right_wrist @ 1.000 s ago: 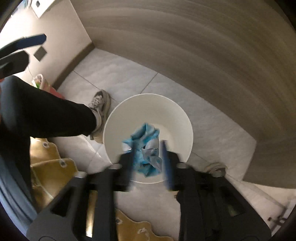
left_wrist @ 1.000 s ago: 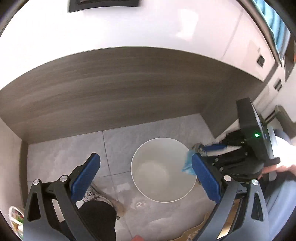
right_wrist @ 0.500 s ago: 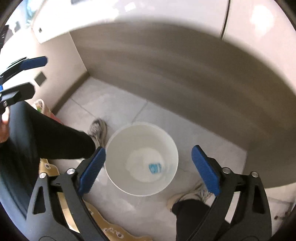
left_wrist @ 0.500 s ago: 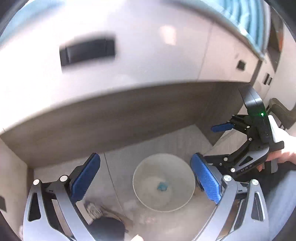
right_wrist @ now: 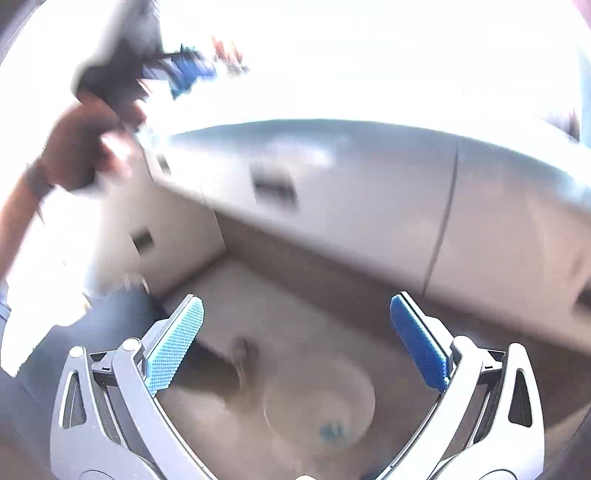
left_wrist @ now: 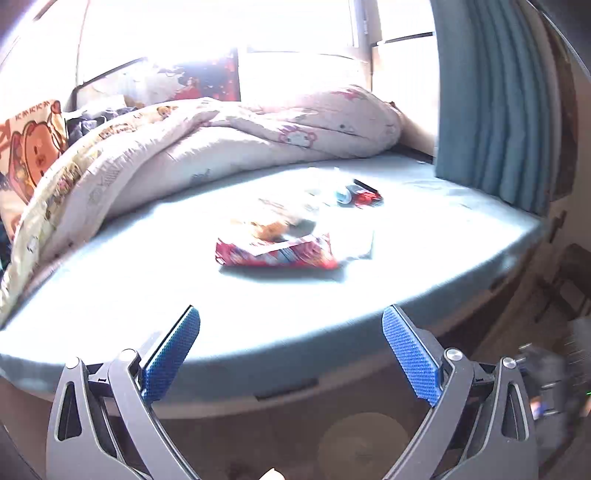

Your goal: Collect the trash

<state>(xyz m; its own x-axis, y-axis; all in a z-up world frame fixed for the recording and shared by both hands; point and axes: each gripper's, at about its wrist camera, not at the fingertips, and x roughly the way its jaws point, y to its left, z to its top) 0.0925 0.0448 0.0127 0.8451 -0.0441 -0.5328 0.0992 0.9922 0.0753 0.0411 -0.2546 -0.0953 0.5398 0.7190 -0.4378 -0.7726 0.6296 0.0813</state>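
Red snack wrapper (left_wrist: 276, 254) lies on bed (left_wrist: 424, 236) ahead of left gripper (left_wrist: 291, 354), jaws wide, empty; looks light, crinkly, pinch an edge; right gripper (right_wrist: 295, 343) just opened wide, empty; blue scrap (right_wrist: 332, 430) in bin (right_wrist: 291, 387) below.

Looking like a home bedroom: rumpled cartoon-print quilt (left_wrist: 229, 136) lying on a bed (left_wrist: 110, 291), teal curtain (left_wrist: 491, 99) hanging by a bright window (left_wrist: 221, 26).
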